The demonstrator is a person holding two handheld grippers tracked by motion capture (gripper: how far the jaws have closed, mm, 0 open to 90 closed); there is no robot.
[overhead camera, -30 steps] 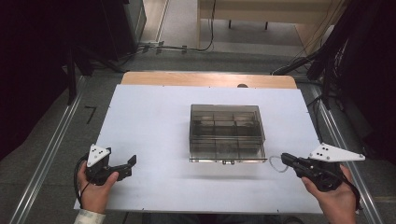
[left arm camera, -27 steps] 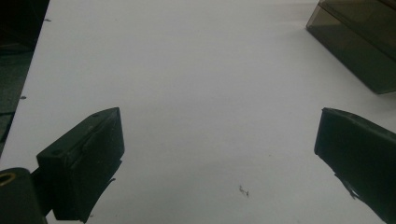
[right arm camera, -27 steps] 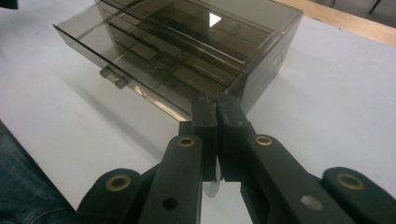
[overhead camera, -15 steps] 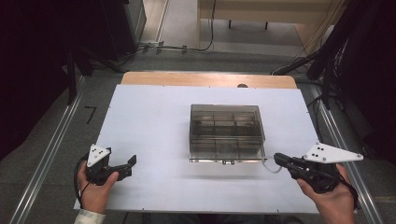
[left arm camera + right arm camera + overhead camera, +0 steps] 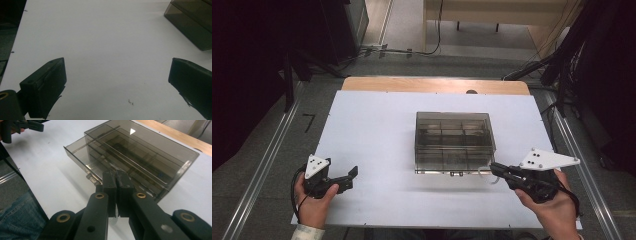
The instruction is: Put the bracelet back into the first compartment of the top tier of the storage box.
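Resting mid-table: unlabelled smoky compartment box (image 5: 454,141); no legible writing.

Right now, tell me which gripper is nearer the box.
Right. The right gripper has its tips by the box at its near right corner; the left gripper sits well off to the box's left, near the table edge.

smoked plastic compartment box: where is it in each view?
High view: the box sits mid-table, just right of centre.
Left gripper view: one corner of it shows at the top right.
Right gripper view: it spans the upper middle, just past the closed jaws.
Shared landmark: the white table top.
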